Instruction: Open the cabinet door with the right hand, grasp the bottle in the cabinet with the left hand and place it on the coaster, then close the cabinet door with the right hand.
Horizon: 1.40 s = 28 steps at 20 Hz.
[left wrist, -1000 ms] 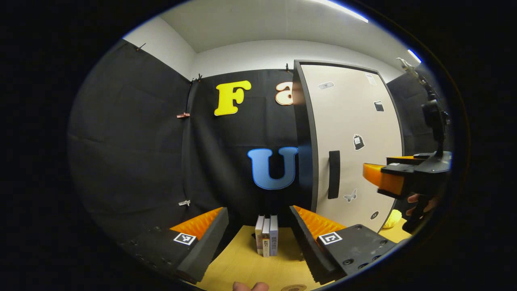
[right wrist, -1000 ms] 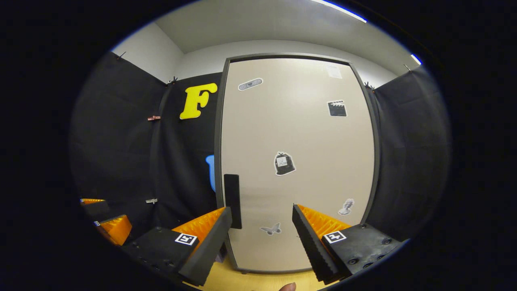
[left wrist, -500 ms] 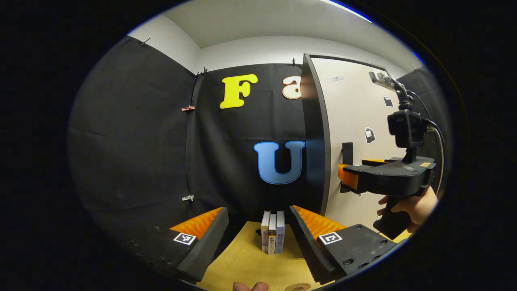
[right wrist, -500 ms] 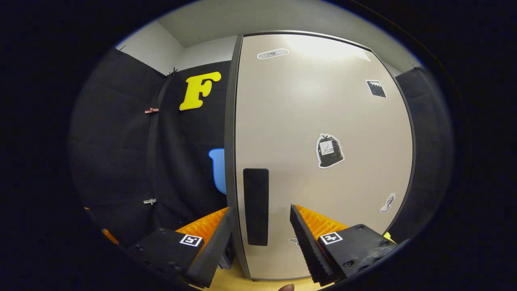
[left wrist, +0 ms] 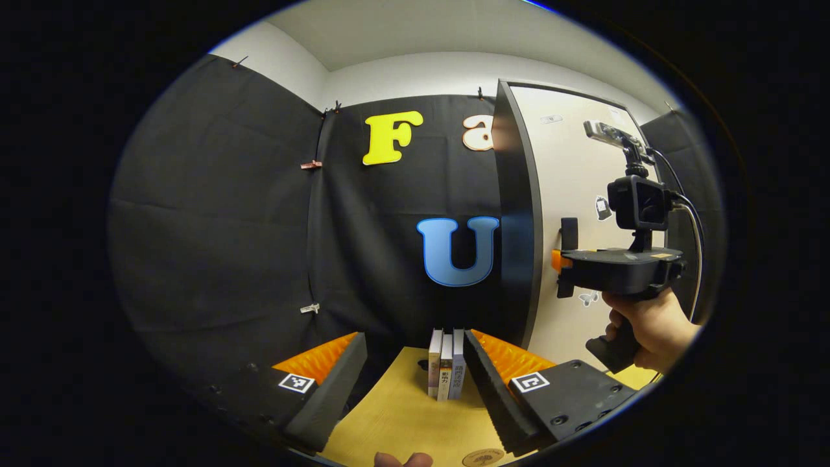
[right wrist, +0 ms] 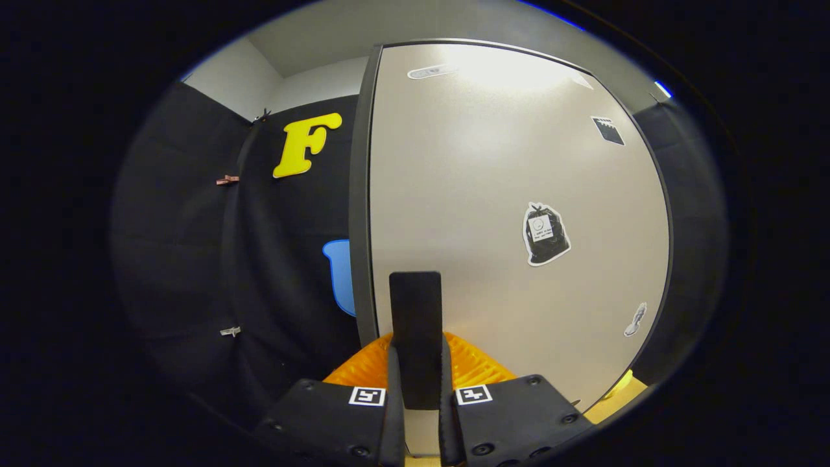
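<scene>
Your right gripper (right wrist: 418,389) is clamping both fingers on the door handle (right wrist: 415,324) of the cabinet door (right wrist: 506,194), which is sitting closed ahead of it. Your left gripper (left wrist: 415,363) is hanging wide open and empty above the table (left wrist: 395,421), books (left wrist: 446,371) standing between its fingers, the coaster (left wrist: 483,458) lying just below.
</scene>
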Motion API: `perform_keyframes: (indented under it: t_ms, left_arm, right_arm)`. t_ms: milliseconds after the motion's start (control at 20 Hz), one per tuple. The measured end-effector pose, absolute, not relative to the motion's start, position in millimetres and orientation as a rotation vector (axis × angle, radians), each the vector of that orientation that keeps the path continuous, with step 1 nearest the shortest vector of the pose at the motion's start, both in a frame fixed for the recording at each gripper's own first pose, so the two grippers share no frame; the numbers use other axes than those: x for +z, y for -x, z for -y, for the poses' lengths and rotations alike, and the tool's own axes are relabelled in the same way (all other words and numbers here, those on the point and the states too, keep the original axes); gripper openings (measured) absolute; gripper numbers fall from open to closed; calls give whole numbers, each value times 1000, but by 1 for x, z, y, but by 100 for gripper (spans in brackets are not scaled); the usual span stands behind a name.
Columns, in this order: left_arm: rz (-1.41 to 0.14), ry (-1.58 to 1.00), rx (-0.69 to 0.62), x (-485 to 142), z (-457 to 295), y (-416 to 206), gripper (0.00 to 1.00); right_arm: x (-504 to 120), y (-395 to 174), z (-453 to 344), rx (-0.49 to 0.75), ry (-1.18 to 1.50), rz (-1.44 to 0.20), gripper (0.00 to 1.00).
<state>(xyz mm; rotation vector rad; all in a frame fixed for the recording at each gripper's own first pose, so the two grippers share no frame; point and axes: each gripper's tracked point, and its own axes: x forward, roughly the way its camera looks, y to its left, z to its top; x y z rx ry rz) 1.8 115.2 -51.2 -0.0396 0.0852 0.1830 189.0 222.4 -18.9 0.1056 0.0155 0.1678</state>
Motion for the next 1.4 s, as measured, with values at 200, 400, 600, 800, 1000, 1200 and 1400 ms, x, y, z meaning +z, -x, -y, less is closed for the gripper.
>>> perform_keyframes:
  t_ms: [200,400,600,800,1000,1200,1400]
  left_arm:
    - [-77,33,184,-47,-112,3,95]
    - [-61,36,182,-40,-105,17,95]
    - [-42,31,184,-31,-96,29,94]
    - [-33,30,180,-25,-83,40,94]
    - [-31,21,167,-22,-69,48,94]
    - [-30,25,148,-20,-55,52,94]
    - [-27,28,131,-18,-42,52,94]
  right_arm:
    - [-18,-179,-221,213,-110,-23,17]
    - [-11,-154,-220,281,-123,-34,17]
    - [-3,-131,-211,327,-127,-33,17]
    - [-3,-94,-196,343,-144,-19,17]
    - [-1,-65,-179,355,-156,-10,17]
    - [2,-47,-163,368,-166,-23,17]
    - [2,-33,-142,367,-168,-33,17]
